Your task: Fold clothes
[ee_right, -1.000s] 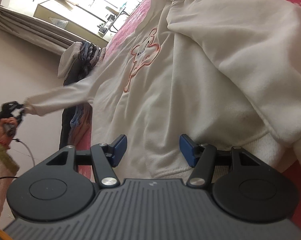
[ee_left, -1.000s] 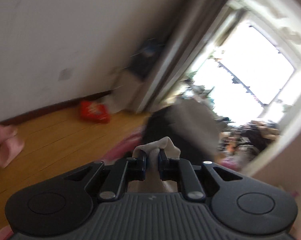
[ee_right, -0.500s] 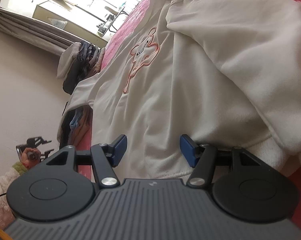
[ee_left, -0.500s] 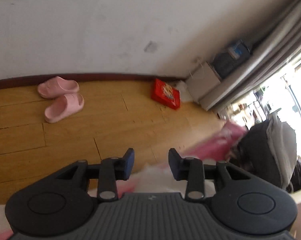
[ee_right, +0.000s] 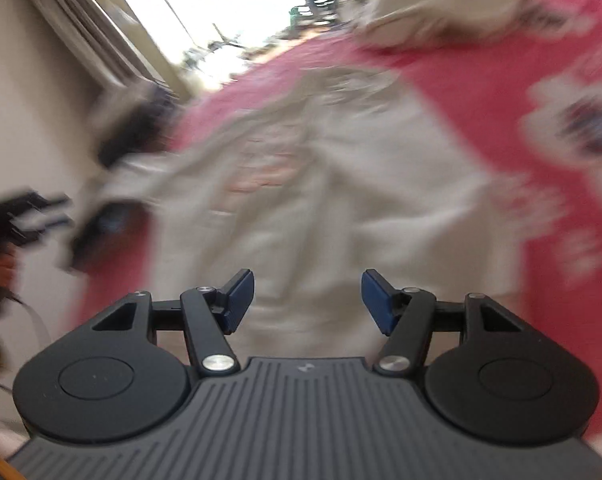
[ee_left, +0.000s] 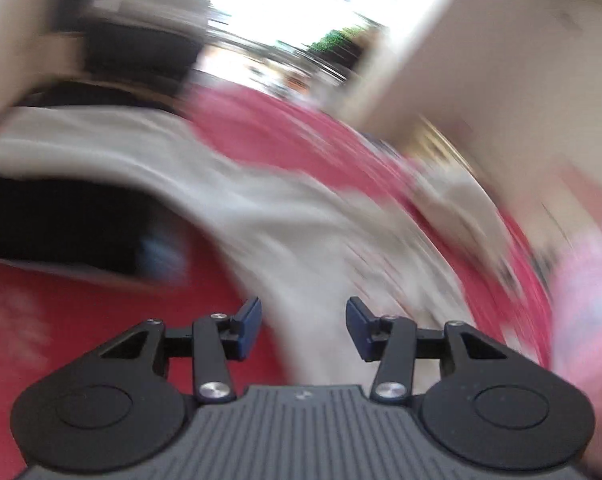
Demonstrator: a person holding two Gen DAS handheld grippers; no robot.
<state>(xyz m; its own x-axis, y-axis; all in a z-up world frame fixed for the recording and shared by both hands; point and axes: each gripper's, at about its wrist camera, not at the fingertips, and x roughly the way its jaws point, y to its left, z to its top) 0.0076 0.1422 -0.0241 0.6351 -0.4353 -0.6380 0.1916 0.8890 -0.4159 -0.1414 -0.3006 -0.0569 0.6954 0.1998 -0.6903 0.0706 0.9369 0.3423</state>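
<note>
The white sweater [ee_right: 341, 200] lies spread on the pink bed [ee_right: 501, 92]. The left gripper [ee_left: 303, 326] and right gripper [ee_right: 308, 300] are both apart, holding nothing, near the sweater. Next, I think, grab an edge and fold.

Your left gripper [ee_left: 303, 328], now empty and spread, is swinging back toward the sweatshirt [ee_left: 285, 232]; your right gripper [ee_right: 308, 300] seems to be pulling away.

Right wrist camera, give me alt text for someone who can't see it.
The right gripper is open and empty, pointing over a cream sweatshirt spread on a pink bedcover. The picture is motion-blurred; a dark clothes pile sits at the left, with a curtain and bright window behind.
</note>
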